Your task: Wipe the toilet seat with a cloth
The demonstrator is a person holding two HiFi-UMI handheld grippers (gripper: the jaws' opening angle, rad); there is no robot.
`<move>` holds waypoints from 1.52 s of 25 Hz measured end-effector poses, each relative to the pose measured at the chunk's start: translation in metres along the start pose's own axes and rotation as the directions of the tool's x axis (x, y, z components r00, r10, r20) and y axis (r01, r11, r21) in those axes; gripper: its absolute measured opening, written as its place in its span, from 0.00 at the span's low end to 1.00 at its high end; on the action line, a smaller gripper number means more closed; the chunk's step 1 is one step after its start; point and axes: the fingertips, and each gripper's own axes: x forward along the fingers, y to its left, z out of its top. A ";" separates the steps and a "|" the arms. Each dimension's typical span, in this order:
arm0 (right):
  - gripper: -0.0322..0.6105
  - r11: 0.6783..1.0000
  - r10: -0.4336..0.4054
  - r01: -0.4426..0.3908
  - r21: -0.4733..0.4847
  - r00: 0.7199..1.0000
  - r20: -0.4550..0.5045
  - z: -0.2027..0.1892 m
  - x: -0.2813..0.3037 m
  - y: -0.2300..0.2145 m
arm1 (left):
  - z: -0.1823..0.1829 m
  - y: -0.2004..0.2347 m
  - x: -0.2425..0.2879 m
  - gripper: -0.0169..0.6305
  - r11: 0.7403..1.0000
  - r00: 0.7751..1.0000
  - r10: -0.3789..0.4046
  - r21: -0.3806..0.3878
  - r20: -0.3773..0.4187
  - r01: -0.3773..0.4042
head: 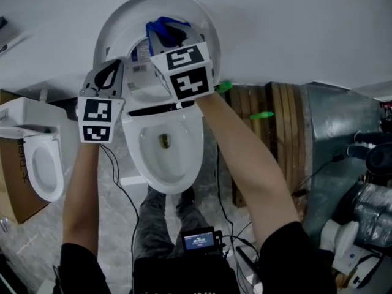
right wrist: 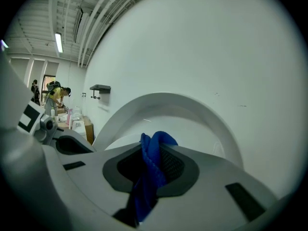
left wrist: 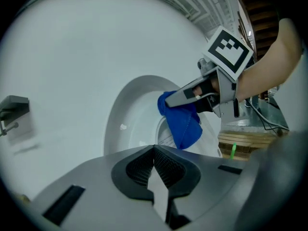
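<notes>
Cloth (left wrist: 183,124) in right gripper (right wrist: 153,163) — near raised lid (head: 116,23), bowl (head: 181,162) perhaps holding water.

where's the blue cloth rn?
The blue cloth is clamped in the right gripper, top centre of the head view, in front of the raised white toilet lid.

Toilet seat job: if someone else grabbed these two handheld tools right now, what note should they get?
Left gripper: jaws shut, empty, held beside the raised seat and lid.
Right gripper: jaws shut on the blue cloth, up in front of the raised seat and lid; contact cannot be told.
Toilet bowl: open below.
Done: cloth is in hand and at the seat. Whether any wiping has happened cannot be told.
Left: wipe the seat with the cloth.
</notes>
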 end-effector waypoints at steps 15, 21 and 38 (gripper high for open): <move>0.15 0.999 0.047 -0.049 -0.016 0.997 -0.067 -0.011 -0.113 0.003 | 0.041 -0.087 -0.054 0.05 0.995 0.995 -0.100 0.012 -0.015 0.100; 0.15 0.998 0.060 -0.059 0.013 0.997 -0.045 0.000 -0.188 0.009 | 0.077 -0.110 -0.110 0.05 0.997 0.997 -0.069 0.017 -0.028 0.069; 0.15 0.994 0.107 -0.107 0.009 0.993 -0.048 0.000 -0.355 0.053 | 0.102 -0.179 -0.268 0.05 0.994 0.997 -0.001 -0.109 -0.081 -0.008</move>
